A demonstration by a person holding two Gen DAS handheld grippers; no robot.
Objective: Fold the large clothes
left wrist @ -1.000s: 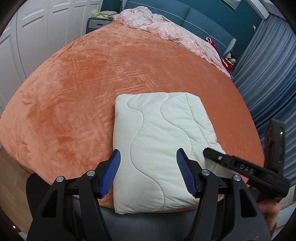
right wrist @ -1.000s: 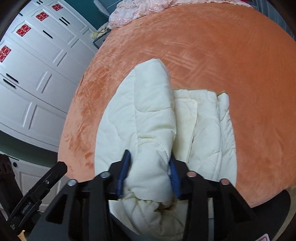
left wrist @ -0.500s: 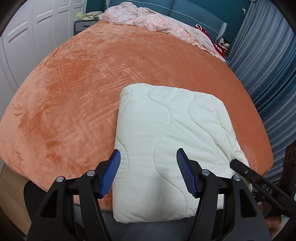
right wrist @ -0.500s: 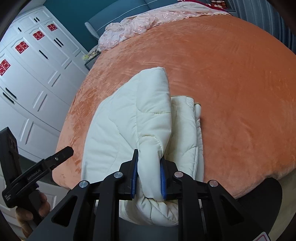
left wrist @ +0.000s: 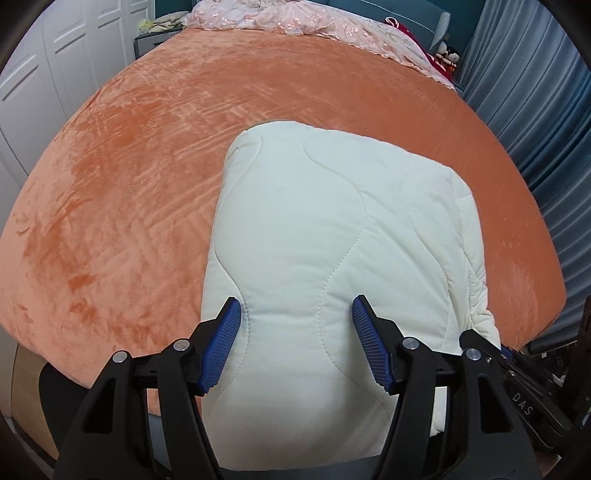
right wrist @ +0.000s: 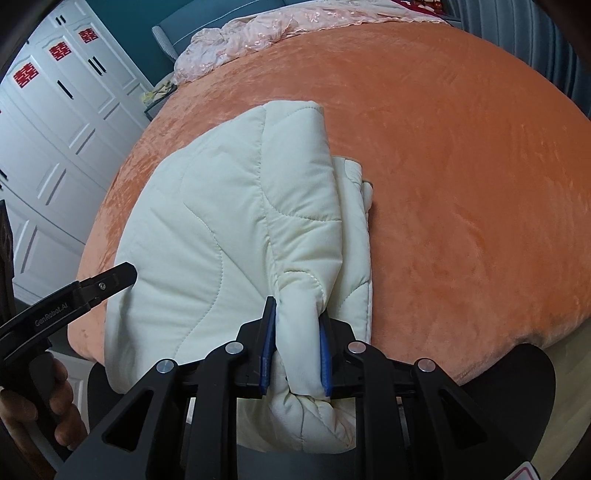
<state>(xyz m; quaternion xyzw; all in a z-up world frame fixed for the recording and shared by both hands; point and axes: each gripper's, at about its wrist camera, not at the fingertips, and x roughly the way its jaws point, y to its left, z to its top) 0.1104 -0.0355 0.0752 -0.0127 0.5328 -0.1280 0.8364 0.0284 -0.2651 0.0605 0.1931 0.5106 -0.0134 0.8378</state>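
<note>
A cream quilted garment (left wrist: pixel 332 236) lies folded into a thick rectangle on the orange bed (left wrist: pixel 147 155), its near end over the bed's front edge. My left gripper (left wrist: pixel 295 343) is open just above the garment's near end, its blue pads apart and holding nothing. My right gripper (right wrist: pixel 295 347) is shut on a raised fold at the right near corner of the garment (right wrist: pixel 229 229). The right gripper shows at the lower right of the left wrist view (left wrist: pixel 517 380). The left gripper shows at the left of the right wrist view (right wrist: pixel 66 299).
A pink lace cover (left wrist: pixel 295 14) is heaped at the bed's far end. White wardrobe doors (right wrist: pixel 48 122) stand on the left. Blue curtains (left wrist: pixel 546 122) hang on the right. A hand (right wrist: pixel 55 413) holds the left gripper's handle.
My right gripper has closed tighter on the garment's corner fold. My left gripper has stayed open and come lower and nearer over the garment, which now fills more of its view.
</note>
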